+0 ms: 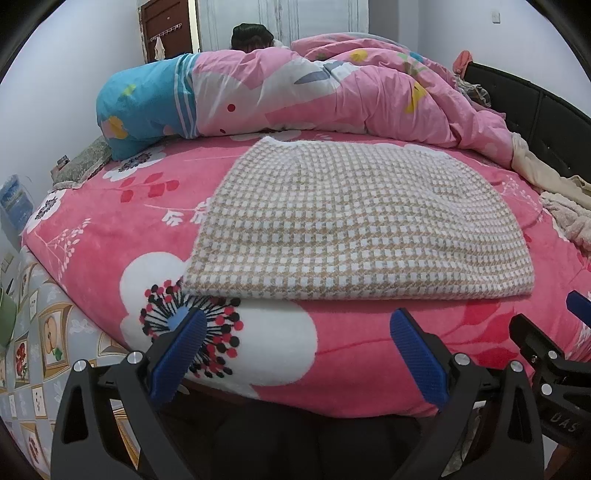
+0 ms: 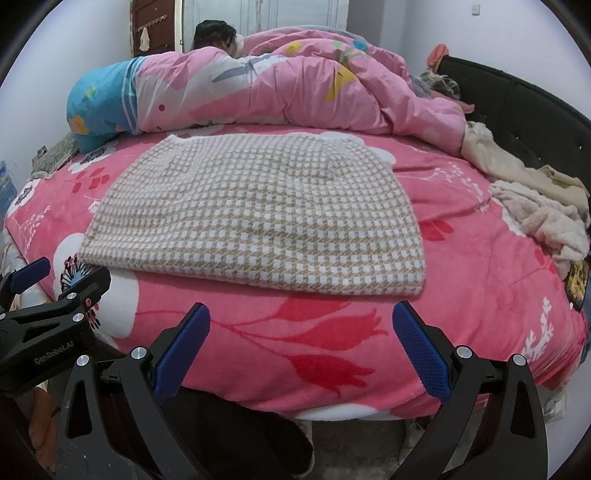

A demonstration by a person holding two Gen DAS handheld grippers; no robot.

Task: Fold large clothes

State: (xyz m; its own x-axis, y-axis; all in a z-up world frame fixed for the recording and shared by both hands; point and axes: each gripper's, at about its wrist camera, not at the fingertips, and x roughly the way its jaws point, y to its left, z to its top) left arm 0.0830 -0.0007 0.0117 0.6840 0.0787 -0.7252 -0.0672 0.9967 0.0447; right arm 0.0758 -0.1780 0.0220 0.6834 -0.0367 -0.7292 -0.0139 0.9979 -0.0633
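A beige-and-white checked garment [image 1: 354,221] lies folded flat in a rectangle on the pink floral bed [image 1: 351,354]; it also shows in the right wrist view [image 2: 258,218]. My left gripper [image 1: 299,317] is open and empty, just off the bed's near edge, short of the garment's near hem. My right gripper [image 2: 301,314] is open and empty, also at the near edge, below the garment's right part. The right gripper shows at the right edge of the left wrist view [image 1: 546,343]; the left one shows at the left edge of the right wrist view [image 2: 51,291].
A bunched pink and blue duvet [image 1: 295,92] lies across the far side of the bed. Cream and fluffy clothes [image 2: 535,206] are piled at the right by the black headboard [image 2: 517,107]. A patterned cloth [image 1: 33,332] hangs at the left. A person's dark head [image 1: 251,35] shows behind the duvet.
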